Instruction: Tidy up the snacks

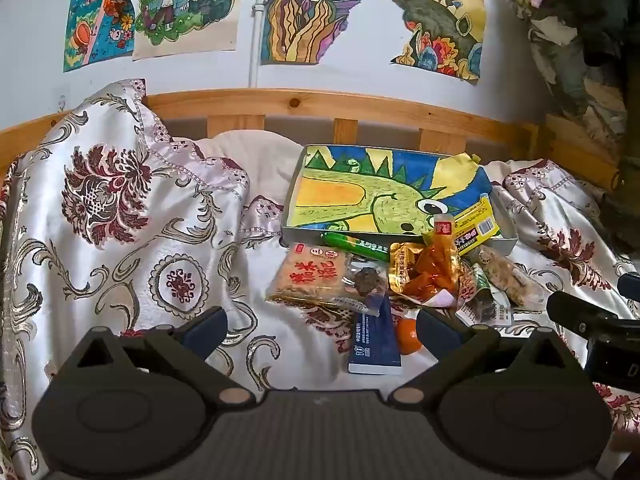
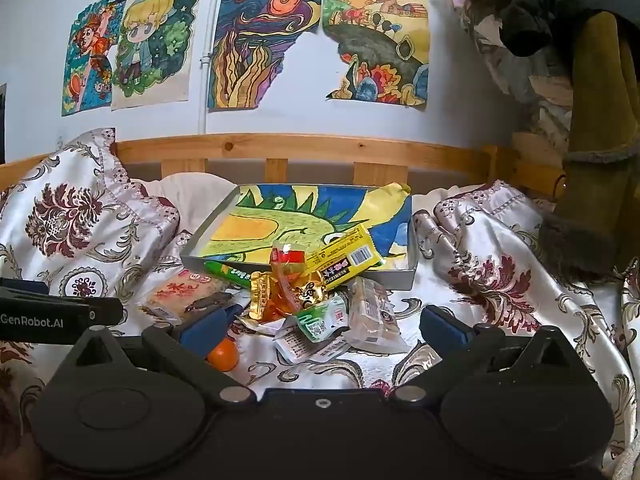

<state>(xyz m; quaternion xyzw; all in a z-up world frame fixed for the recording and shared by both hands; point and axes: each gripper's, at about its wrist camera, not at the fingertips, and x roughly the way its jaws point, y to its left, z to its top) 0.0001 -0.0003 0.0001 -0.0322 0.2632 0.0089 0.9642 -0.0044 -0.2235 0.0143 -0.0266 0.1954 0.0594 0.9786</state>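
Slippery satin bedspread (image 1: 132, 216) holds the snack pile (image 2: 320, 300) before the shallow box (image 2: 404, 274). Both the left gripper (image 1: 320, 328) and right gripper (image 2: 322, 326) gape empty; wrappers could slide away.

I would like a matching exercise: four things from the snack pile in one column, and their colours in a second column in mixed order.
Things:
1. small round fruit
2. long stick pack at the tray front edge
3. flat box nearest the left gripper
4. barcode wrapper lying over the tray edge

Colours:
a. dark blue
b. yellow
c. orange
d. green

Pairs: 1-c, 2-d, 3-a, 4-b
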